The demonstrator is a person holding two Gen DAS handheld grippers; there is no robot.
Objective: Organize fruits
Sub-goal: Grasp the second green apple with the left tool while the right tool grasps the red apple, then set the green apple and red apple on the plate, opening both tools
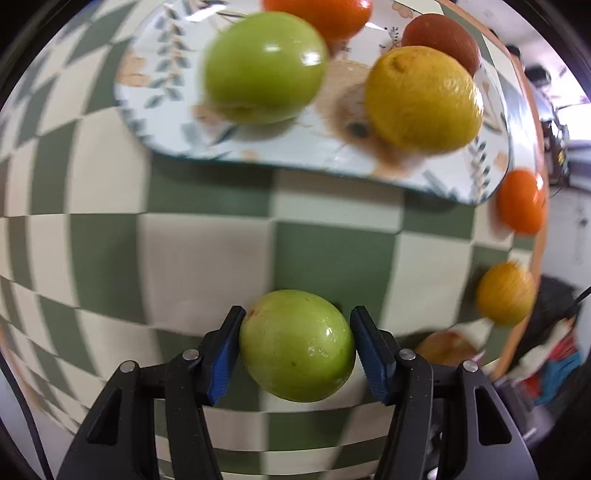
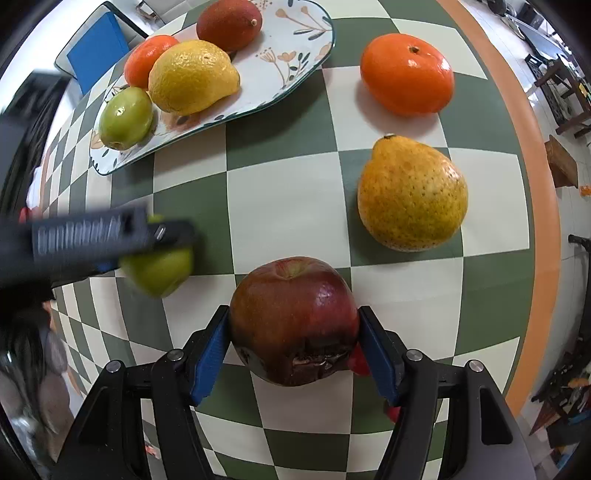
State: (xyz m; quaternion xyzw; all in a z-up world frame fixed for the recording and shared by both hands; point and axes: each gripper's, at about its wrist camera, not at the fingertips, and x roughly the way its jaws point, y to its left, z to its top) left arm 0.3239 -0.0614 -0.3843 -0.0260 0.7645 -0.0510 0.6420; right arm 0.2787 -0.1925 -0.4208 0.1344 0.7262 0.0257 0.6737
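Note:
My left gripper is shut on a green fruit and holds it above the checkered cloth, short of the floral plate. It also shows blurred in the right wrist view with the green fruit. My right gripper is shut on a red apple with a dark bruise. The plate holds a second green fruit, a lemon, a tangerine and a dark red fruit.
On the green and cream checkered cloth lie a loose tangerine and a yellow pear. The table's orange edge runs on the right. A blue-topped object sits behind the plate.

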